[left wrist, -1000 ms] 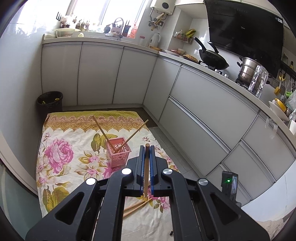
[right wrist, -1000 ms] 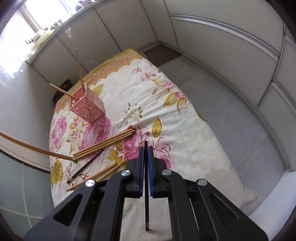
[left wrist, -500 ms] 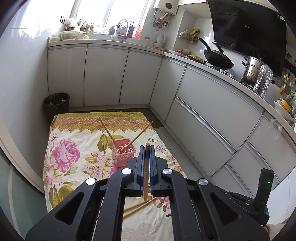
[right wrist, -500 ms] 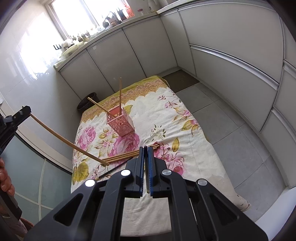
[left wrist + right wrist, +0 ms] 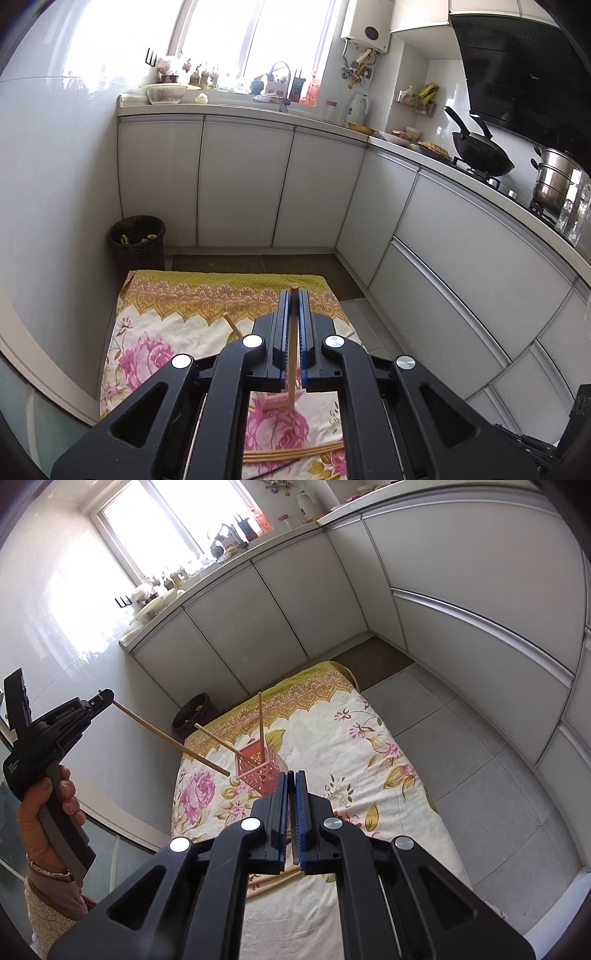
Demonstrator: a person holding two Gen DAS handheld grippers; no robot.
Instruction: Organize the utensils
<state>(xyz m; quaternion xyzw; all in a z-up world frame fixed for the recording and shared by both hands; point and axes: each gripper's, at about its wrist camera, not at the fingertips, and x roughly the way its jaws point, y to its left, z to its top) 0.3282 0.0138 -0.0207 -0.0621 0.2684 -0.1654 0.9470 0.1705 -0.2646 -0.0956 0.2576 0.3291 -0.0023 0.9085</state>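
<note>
A big flowered cloth (image 5: 332, 746) covers the kitchen floor, white cabinets (image 5: 243, 184) behind it, and on the cloth stands the pink basket (image 5: 258, 770) with two chopsticks already leaning in it. Left tool (image 5: 105, 698) is up beside the wall, clenched on a light wooden chopstick (image 5: 173, 738) whose free end points down toward the basket, just short of it. Right tool (image 5: 291, 786) is clamped tight with a thin dark stick (image 5: 294, 843) running between its pads. More chopsticks (image 5: 291, 453) lie loose on the cloth. Looks like the carry-to-basket step; next, the left needs its tip over the opening, then a release
</note>
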